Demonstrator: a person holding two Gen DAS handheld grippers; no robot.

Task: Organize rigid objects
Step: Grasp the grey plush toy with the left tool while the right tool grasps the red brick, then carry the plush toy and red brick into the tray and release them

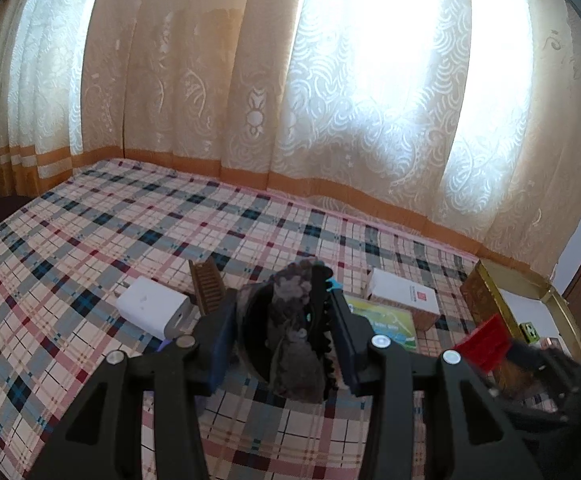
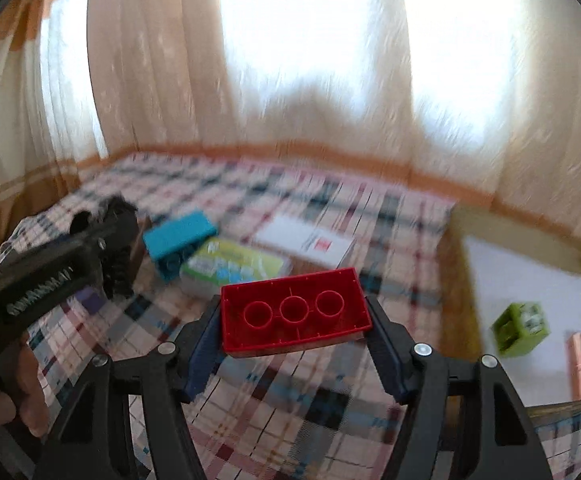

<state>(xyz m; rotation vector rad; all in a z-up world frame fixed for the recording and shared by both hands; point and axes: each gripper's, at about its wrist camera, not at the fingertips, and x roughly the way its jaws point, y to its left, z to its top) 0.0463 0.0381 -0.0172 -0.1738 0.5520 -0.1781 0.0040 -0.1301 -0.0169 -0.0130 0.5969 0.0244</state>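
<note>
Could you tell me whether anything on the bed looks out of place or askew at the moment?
Mostly loose clutter. The blue brick lies tipped on its side against the green packet, and the wooden comb stands on edge beside the white charger. The red brick is held underside-up. Nothing looks damaged.

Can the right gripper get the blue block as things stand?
Probably not yet. The right gripper is already shut on the red block, so its jaws are full. The blue block lies open on the bed, beside the green card box.
</note>
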